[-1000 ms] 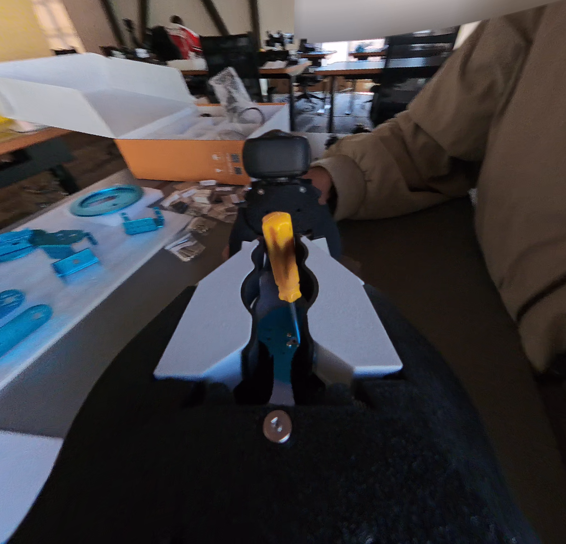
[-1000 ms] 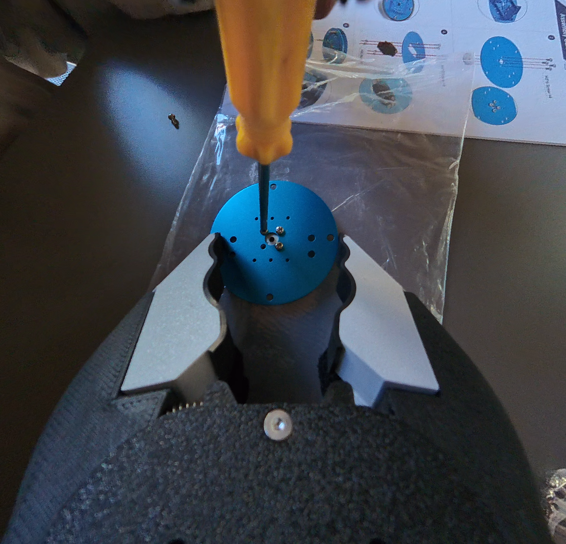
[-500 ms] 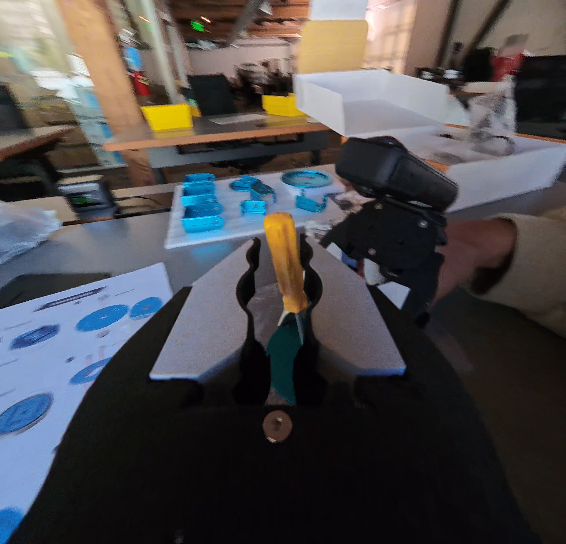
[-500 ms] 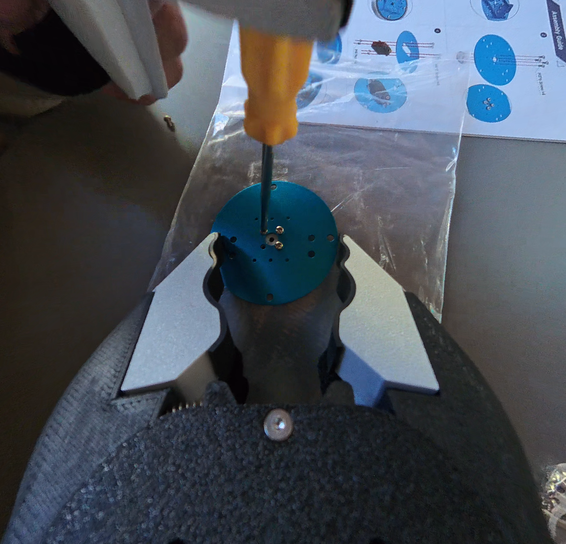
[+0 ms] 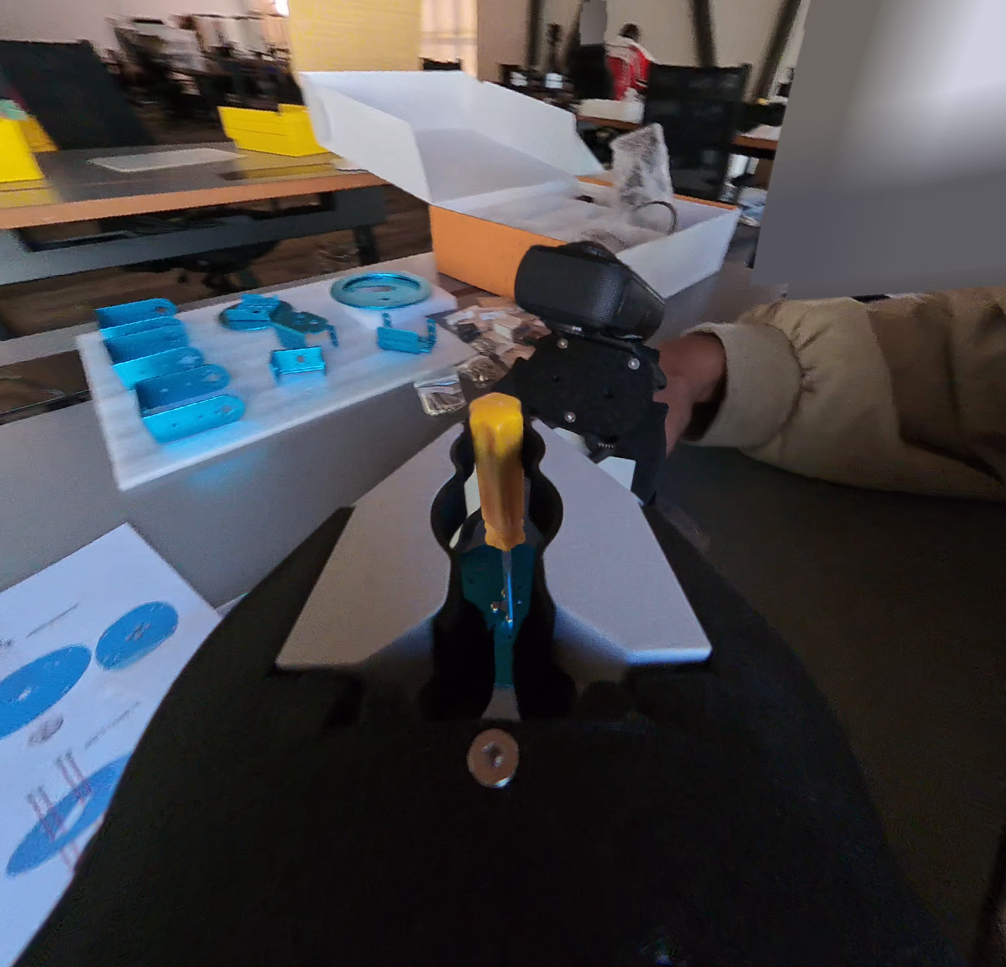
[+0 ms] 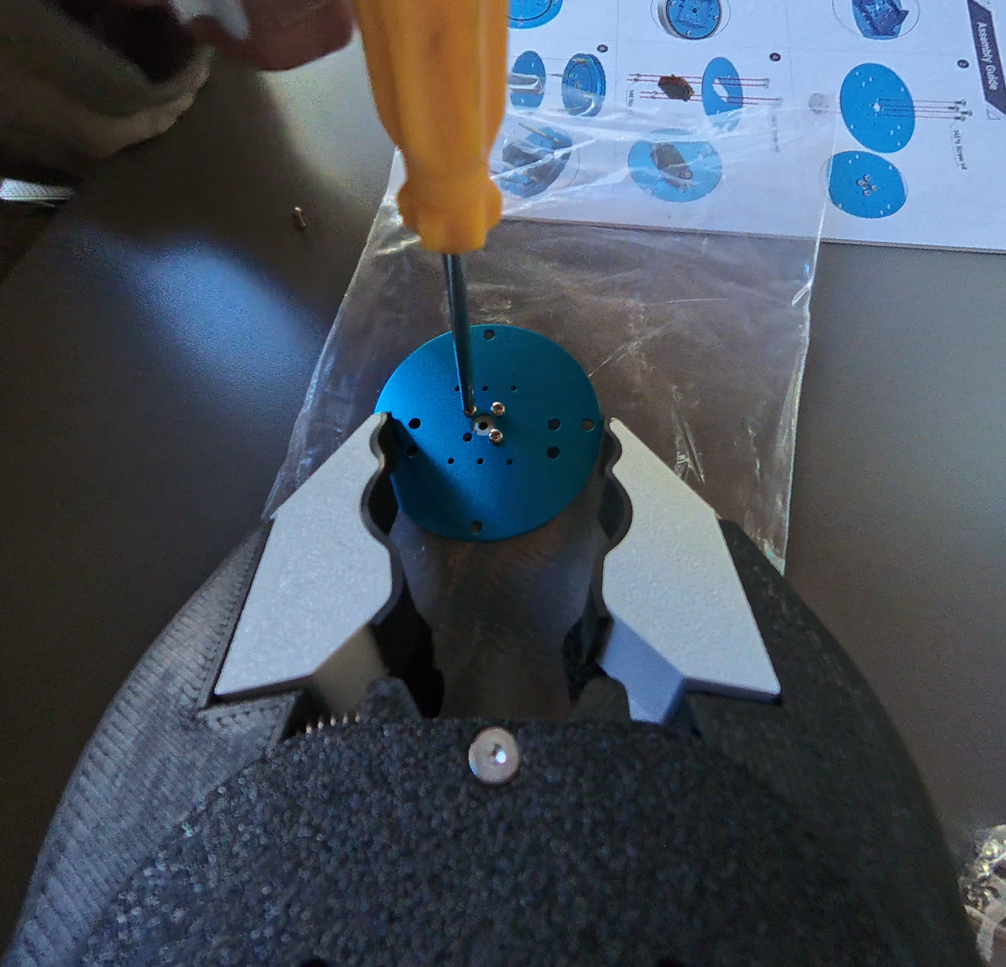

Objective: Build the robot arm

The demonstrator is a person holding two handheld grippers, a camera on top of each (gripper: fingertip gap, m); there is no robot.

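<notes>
My left gripper (image 5: 496, 451) is shut on a yellow-handled screwdriver (image 5: 498, 478), held upright. In the right wrist view the screwdriver (image 6: 435, 97) comes down from above, and its tip rests on a screw near the centre of a blue round plate (image 6: 490, 483) with several holes. Two more screws (image 6: 496, 408) sit beside the centre hole. My right gripper (image 6: 495, 422) is shut on the plate's two side edges and holds it flat on a clear plastic bag (image 6: 653, 314). The right gripper (image 5: 593, 363) and a strip of the plate (image 5: 473, 576) also show in the left wrist view.
A printed sheet with blue diagrams (image 6: 762, 69) lies beyond the bag. A loose screw (image 6: 298, 216) lies on the grey table. A white tray of blue brackets (image 5: 163, 374), small hardware bags (image 5: 479, 342) and an open orange-and-white box (image 5: 544, 200) stand behind. A beige sleeve (image 5: 844, 385) is at right.
The left gripper has swung about the screwdriver's axis, first one way, then partly back, with the tip staying on the screw. The right gripper and the plate have not moved.
</notes>
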